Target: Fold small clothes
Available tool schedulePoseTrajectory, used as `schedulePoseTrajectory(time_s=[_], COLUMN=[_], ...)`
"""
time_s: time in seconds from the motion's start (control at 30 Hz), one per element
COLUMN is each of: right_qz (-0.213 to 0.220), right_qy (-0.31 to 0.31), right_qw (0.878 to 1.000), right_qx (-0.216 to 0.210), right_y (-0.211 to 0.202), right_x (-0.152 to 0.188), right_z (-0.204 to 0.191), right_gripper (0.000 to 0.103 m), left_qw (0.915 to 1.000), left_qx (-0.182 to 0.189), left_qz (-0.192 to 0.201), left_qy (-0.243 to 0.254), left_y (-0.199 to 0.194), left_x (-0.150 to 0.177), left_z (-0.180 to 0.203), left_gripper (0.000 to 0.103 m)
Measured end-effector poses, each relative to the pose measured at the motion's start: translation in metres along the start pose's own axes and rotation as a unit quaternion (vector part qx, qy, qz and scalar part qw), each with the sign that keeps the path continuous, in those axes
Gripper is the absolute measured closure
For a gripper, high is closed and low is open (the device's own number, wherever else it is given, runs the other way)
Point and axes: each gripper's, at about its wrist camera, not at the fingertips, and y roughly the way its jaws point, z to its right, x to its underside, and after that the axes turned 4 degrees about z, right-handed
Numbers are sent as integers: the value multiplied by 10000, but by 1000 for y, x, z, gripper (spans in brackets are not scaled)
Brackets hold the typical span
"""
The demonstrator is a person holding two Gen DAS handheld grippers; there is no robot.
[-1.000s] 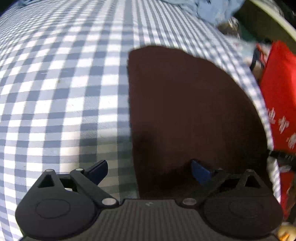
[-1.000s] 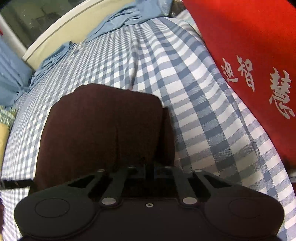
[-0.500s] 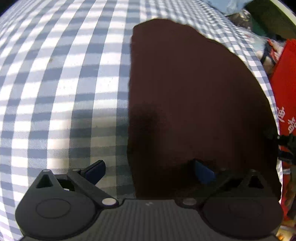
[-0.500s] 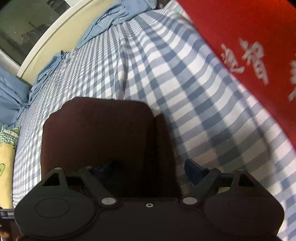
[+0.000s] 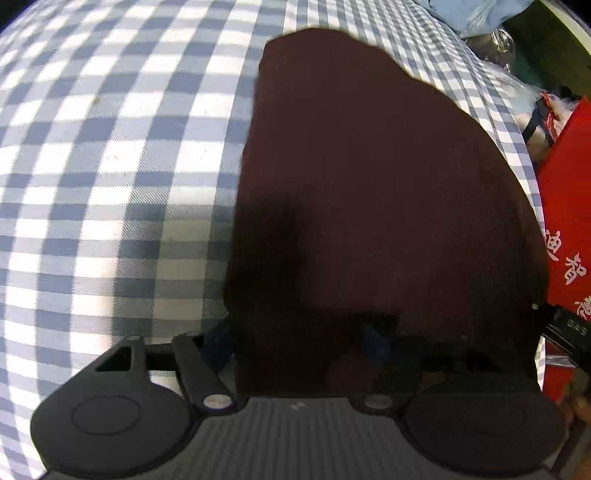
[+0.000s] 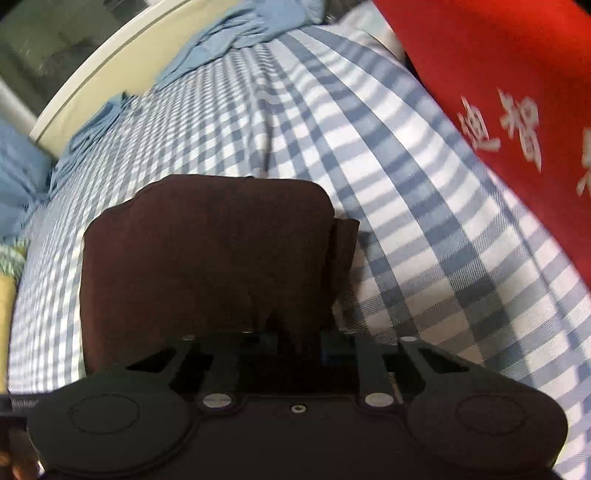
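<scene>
A dark brown garment (image 5: 369, 184) lies folded flat on the blue-and-white checked sheet (image 5: 110, 147). My left gripper (image 5: 295, 341) points steeply down over its near left corner. Its jaws are closing with that corner between them, and the blue fingertips (image 5: 218, 343) still stand well apart. In the right wrist view the same garment (image 6: 207, 251) fills the middle, a narrow flap sticking out at its right side. My right gripper (image 6: 299, 341) is closing its jaws on the near right edge, and a ridge of brown cloth is pinched up between its pads.
A red bag with white characters (image 6: 498, 74) stands along the right side of the bed and shows at the right edge (image 5: 569, 206) of the left wrist view. Crumpled light blue cloth (image 6: 236, 33) lies by the cream bed rim (image 6: 110, 62) at the far end.
The left gripper sank toward the garment and its jaws narrowed around the near corner. The right gripper opened, shifted along the near edge, then closed on the cloth again.
</scene>
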Motion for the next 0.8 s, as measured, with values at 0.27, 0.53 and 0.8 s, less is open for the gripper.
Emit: schedulePoseTrajectory(time_s=[0.27, 0.53, 0.8], right_qz=[277, 600, 619], right_qy=[-552, -1188, -1366], right_qw=[9979, 9898, 9824], right_qx=[-175, -510, -1112], right_y=[-48, -87, -78], right_x=[-6, 2, 29], right_z=[-40, -108, -200], right_gripper=[92, 92, 92], left_qw=[9984, 9902, 9868], left_qx=[36, -65, -553], left_qz=[470, 990, 1270], left_qy=[327, 981, 839], left_y=[-42, -123, -185], left_x=[-1, -6, -9], left_z=[28, 25, -55], left_gripper=[79, 82, 82])
